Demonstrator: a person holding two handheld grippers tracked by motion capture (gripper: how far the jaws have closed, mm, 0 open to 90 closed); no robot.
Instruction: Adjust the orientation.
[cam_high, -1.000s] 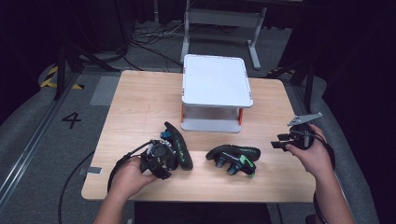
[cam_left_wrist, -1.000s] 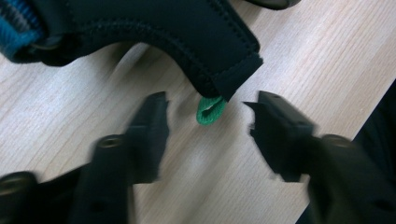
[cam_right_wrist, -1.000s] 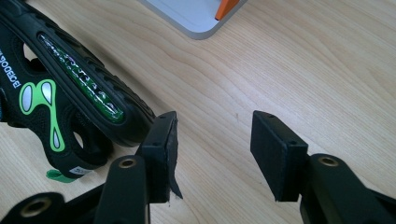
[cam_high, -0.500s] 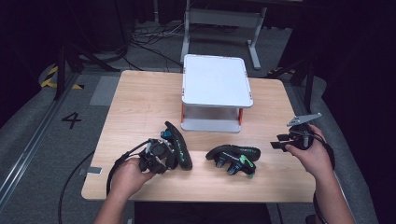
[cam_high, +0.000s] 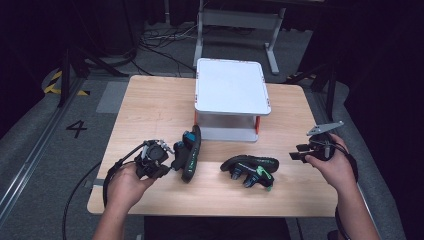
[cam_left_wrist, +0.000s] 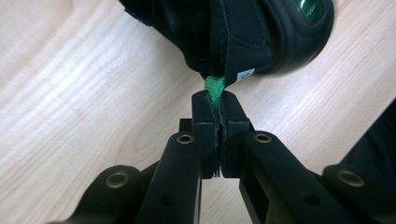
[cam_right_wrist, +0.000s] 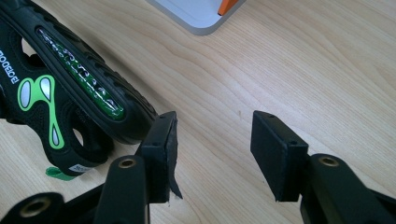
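- Left tool (cam_left_wrist: 215, 105): jaws have just closed, now clamped on green heel loop (cam_left_wrist: 214, 88) of left sandal (cam_high: 189, 152), which tilts up off the worktop (cam_high: 150, 100).
- Right tool (cam_right_wrist: 212, 135): jaws apart, beside second sandal (cam_high: 250, 169).
- Judgement: lift under way.

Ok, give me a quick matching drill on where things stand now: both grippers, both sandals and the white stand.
Things:
1. left gripper
2. right gripper
3. right sandal
4. white stand

States:
A. lying on its side on the table
B. shut on a green heel loop
C. standing at the back, top bare
D. fingers apart, nothing between them

Pairs: 1-B, 2-D, 3-A, 4-C. The loop belongs to the left sandal.
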